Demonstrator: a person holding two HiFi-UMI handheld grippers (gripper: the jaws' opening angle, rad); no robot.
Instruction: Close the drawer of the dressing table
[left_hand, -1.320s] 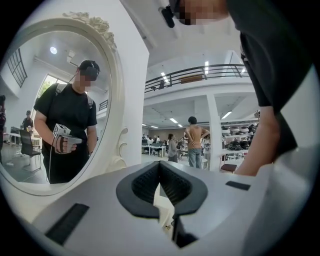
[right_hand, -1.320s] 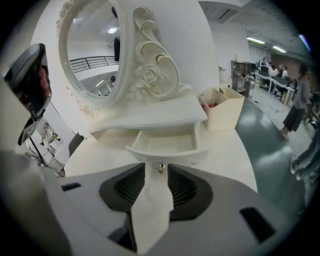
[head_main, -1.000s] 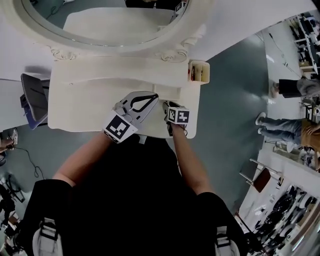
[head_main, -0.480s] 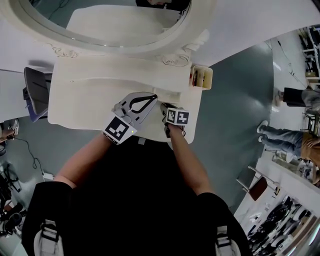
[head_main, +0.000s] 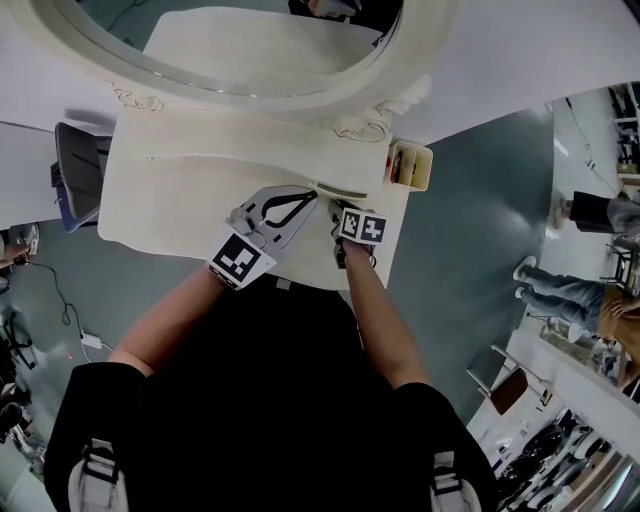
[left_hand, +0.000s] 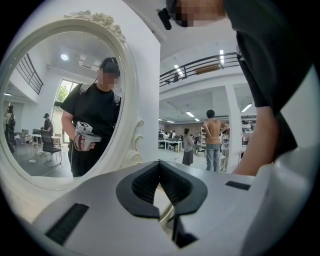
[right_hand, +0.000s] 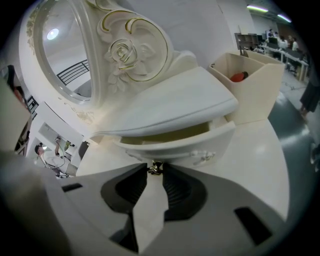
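Drawer (right_hand: 192, 144) stands ajar, right gripper (right_hand: 154, 171) clamped on its knob (right_hand: 155, 167).

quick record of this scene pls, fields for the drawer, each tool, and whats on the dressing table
drawer: small drawer below the mirror, partly open, a gap shows along its top
knob: small metal knob on the drawer front
right tool: right tool shut on the knob
left tool: left tool with jaws together, nothing between them, over the tabletop
furniture: white dressing table with oval mirror
other: cream organiser box at the table's right end, something red inside
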